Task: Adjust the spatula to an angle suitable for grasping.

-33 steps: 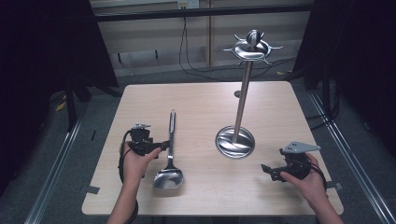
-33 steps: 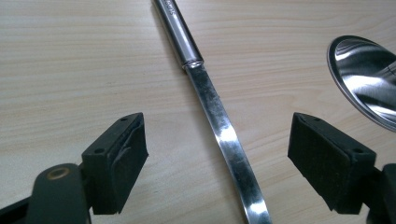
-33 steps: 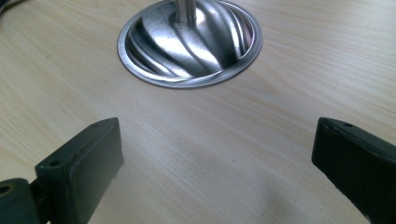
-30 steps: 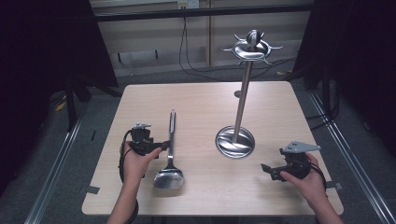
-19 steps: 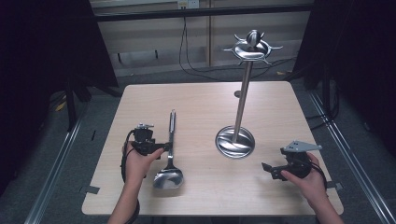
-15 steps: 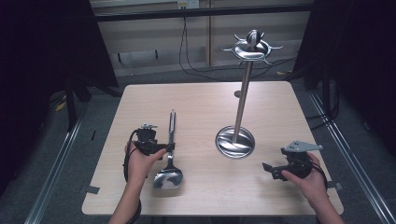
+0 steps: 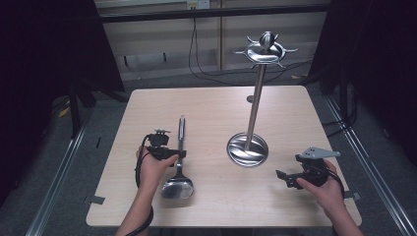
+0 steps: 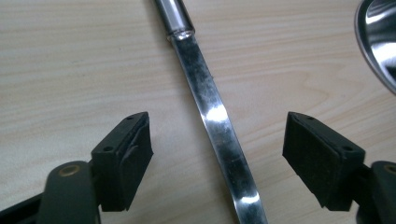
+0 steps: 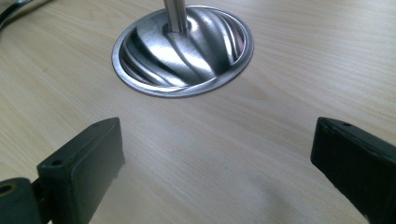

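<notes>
Ladle [image 7: 179,162] flat on the table [image 7: 211,105], left of centre, long axis running near to far. Bowl end toward the person, near the front edge; handle tip pointing away toward the far side, tilted only slightly off straight. In the left gripper view, flat shiny handle [image 8: 219,135] passing up between the 2 black jaws, widening to a round tube at the top of the frame; bowl rim [image 8: 378,37] at the upper right corner.

Left gripper [image 7: 173,154] held in the left hand [image 7: 150,167], low over the ladle's handle just above the bowl. Jaws spread wide, 1 either side of the handle, both pads [image 8: 128,158] clear of the metal, nothing grasped.

Stand [image 7: 252,113] upright right of the ladle, near the table's middle: round fluted base [image 9: 182,49], thin pole, hooked crown on top. Well apart from the ladle, bare wood between them.

Right gripper [image 7: 282,177] in the right hand [image 7: 322,187], near the front right corner, aimed toward the stand's base. Jaws released and wide, holding nothing, bare table between the pads [image 9: 84,163], base just beyond them.

Dark cables [image 7: 206,59] on the floor past the far edge. 2 bits of tape [image 7: 96,200] at the table's front corners.
</notes>
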